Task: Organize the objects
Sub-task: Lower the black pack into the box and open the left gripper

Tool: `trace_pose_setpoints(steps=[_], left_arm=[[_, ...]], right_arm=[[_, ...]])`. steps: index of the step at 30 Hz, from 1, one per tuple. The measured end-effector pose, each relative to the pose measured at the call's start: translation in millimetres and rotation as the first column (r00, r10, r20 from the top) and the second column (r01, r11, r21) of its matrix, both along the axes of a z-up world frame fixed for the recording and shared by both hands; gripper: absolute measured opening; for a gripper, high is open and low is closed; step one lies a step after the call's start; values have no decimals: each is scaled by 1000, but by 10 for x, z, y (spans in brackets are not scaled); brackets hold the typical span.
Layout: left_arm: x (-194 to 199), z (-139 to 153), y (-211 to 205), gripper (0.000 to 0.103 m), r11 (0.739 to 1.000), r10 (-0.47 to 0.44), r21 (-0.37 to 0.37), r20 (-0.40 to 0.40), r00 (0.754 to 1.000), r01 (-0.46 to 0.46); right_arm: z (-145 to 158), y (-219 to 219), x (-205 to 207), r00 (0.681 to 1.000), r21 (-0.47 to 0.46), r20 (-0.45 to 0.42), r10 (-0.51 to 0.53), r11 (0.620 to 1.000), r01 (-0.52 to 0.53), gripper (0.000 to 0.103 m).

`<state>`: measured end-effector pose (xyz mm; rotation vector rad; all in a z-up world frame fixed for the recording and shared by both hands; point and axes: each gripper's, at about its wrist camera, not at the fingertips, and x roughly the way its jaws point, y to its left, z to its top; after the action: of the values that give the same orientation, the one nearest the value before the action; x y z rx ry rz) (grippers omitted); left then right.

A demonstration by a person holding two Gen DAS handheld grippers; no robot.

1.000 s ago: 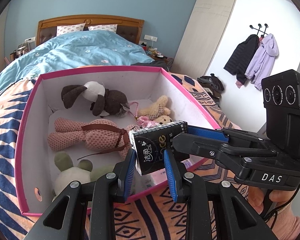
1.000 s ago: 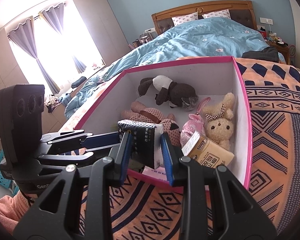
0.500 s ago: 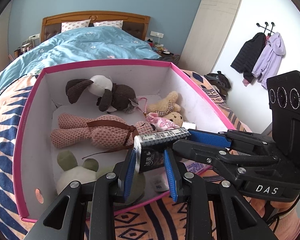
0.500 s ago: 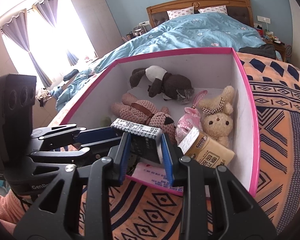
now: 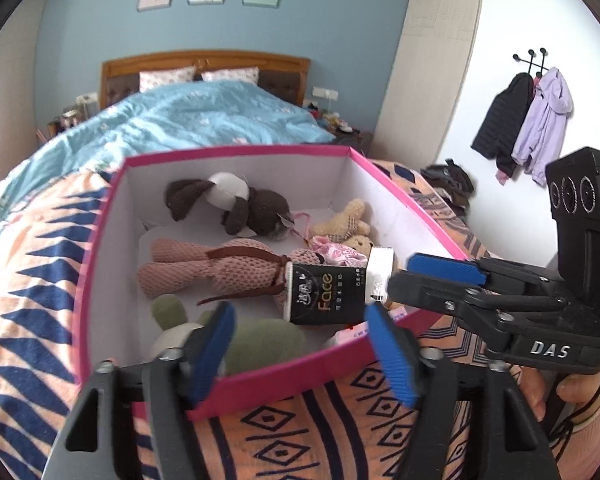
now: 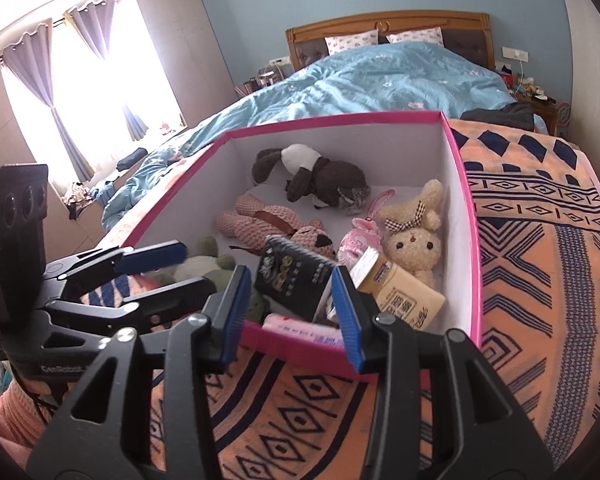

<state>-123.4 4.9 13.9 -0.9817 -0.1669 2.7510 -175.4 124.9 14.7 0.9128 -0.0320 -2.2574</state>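
Observation:
A black tissue pack (image 5: 326, 298) (image 6: 296, 280) hangs tilted just inside the front of the pink-rimmed box (image 5: 260, 380) (image 6: 460, 184), above the other things in it. My left gripper (image 5: 300, 312) (image 6: 196, 266) is opening and stands wide, its pads clear of the pack. The jaws of my right gripper (image 6: 290, 276) (image 5: 402, 272) are opening too. The pack lies between its blue pads, which do not press on it. In the box lie a brown and white plush dog (image 5: 236, 204), a pink knitted bear (image 5: 220, 264), a cream bunny (image 6: 416, 236) and a green plush (image 5: 260, 340).
A tan tissue pack (image 6: 400, 292) and a pink pack (image 6: 300, 326) lie at the box's front right. The box stands on an orange and navy patterned blanket (image 6: 540, 240) at the foot of a bed with a blue duvet (image 5: 220, 120). Coats (image 5: 524, 120) hang on the right wall.
Both grippers held the black pack by its ends; now both have spread. The left jaws sprang wide and drew back, and the pack has tipped down into the box.

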Motion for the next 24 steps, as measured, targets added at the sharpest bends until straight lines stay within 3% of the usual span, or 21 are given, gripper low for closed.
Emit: trace_pose_setpoints(steps=[1,3,5,9,15,24], left_arm=[[54,20,-6,83,1000,6,-2,-19,1000,-6],[199,48,-10,95,1000,21,-10,-53,998,-22],[360,71,-22,103,999,40,-11,-90,995,-41],[646,50,-54,103,994,100,-19,-133,986,-103],[803,-136,-56,103,984,162,-62,-92,982,-168],[958,-296,-45,103,973,203,-96,-79,976,-210]], right_arm=[[16,15,66,1000,0,-18,-3,1000,3,52],[40,28,226,998,6,-65,-2,1000,3,71],[56,39,404,992,23,-126,-17,1000,20,80],[9,100,715,972,45,-223,-77,995,89,100],[-162,80,966,956,105,-271,-114,983,147,103],[-373,101,1061,966,107,-234,-112,984,140,103]])
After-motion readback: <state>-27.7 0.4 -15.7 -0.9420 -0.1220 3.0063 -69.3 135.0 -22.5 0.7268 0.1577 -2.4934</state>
